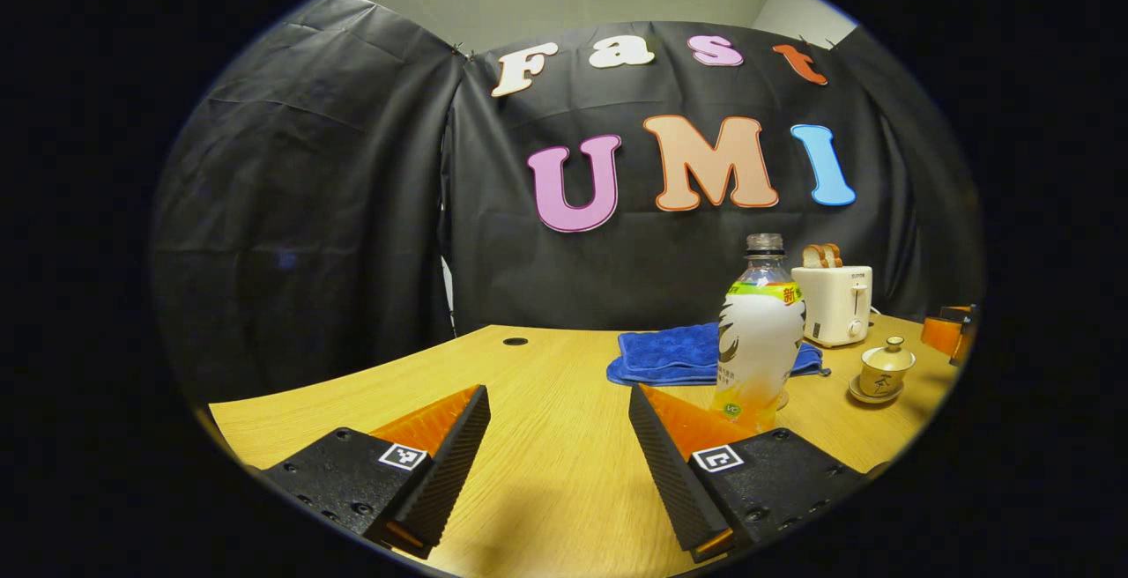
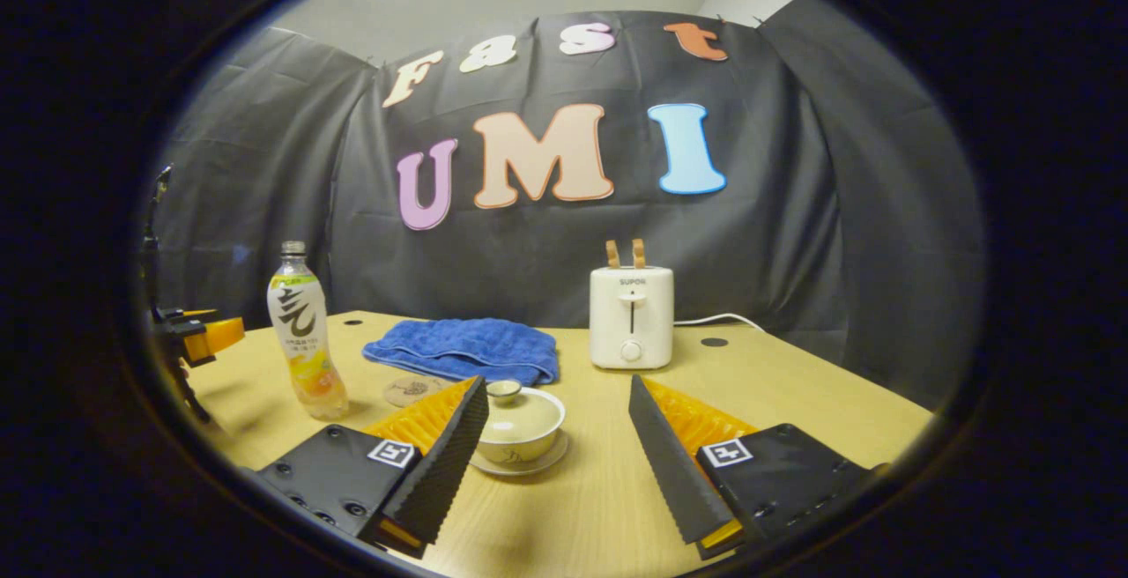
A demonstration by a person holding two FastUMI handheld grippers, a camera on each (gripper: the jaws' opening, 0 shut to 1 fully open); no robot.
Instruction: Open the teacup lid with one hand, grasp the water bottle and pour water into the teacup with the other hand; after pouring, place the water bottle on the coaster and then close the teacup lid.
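From my left gripper [image 1: 559, 424] I see its fingers spread wide over the light wooden bench [image 1: 546, 472], holding nothing. Just past the right-hand finger stands one clear plastic water bottle with a white and green label [image 1: 760, 336], upright, cap off as far as I can tell, with a little pale yellow liquid at the bottom. Beyond it, further right, sits one small cream ceramic teacup [image 1: 886, 373] on its saucer, lid in place, so I cannot see what it holds. My right gripper [image 2: 557, 433] is also spread wide and empty; the lidded teacup [image 2: 520, 424] sits on the bench between its fingers, close against the left-hand one, touched by neither as far as I can tell. In the right gripper view the bottle [image 2: 304, 336] stands well off to the left, with one round coaster [image 2: 412, 389] lying between it and the cup, bare. One folded blue towel [image 2: 467, 349] lies behind the coaster, and one white toaster [image 2: 631, 315] stands beside it with two slices of bread [image 2: 623, 254] upright in its slots.
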